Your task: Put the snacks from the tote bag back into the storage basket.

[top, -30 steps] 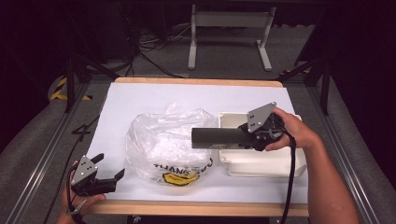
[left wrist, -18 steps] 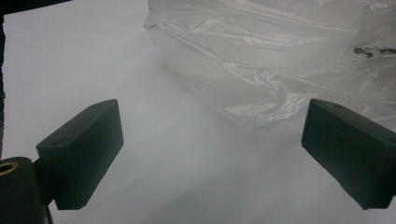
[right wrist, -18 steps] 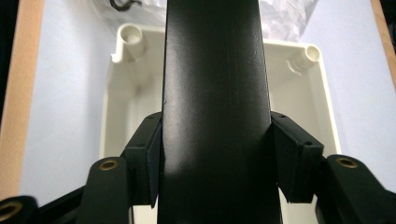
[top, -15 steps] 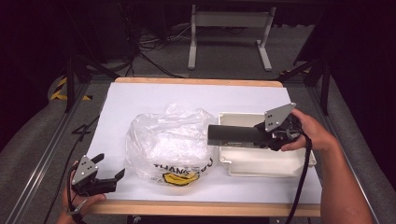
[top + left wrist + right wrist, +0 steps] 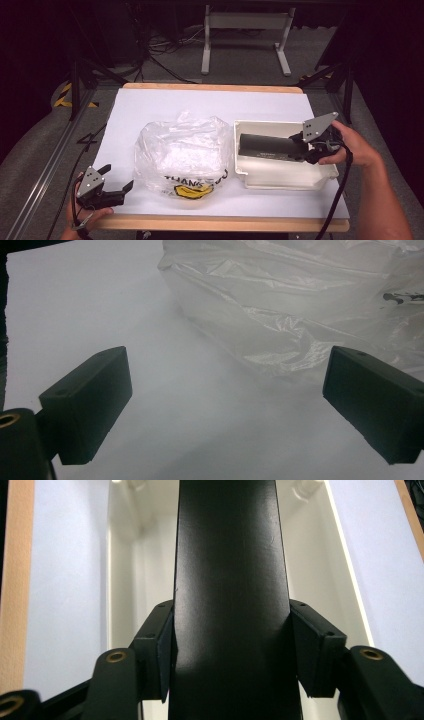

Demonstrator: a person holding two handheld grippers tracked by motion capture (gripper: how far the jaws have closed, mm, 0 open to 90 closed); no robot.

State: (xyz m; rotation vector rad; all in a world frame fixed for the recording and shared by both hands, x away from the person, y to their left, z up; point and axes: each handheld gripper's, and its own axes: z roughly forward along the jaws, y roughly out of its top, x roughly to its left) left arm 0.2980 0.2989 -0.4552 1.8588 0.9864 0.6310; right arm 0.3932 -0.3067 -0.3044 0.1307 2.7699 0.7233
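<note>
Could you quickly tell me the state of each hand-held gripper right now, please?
Left hand-held gripper: open, holding nothing, beside the plastic bag.
Right hand-held gripper: closed on the long black box, over the white bin.

The left gripper (image 5: 116,189) rested near the table's front left corner, jaws spread apart. The right gripper (image 5: 295,149), near the right edge, pointed leftward, jaws clamped.

Matt black box (image 5: 264,145), smooth white plastic bin (image 5: 280,175), crinkled glossy clear plastic bag (image 5: 180,150), wood-edged table (image 5: 210,87)
</note>
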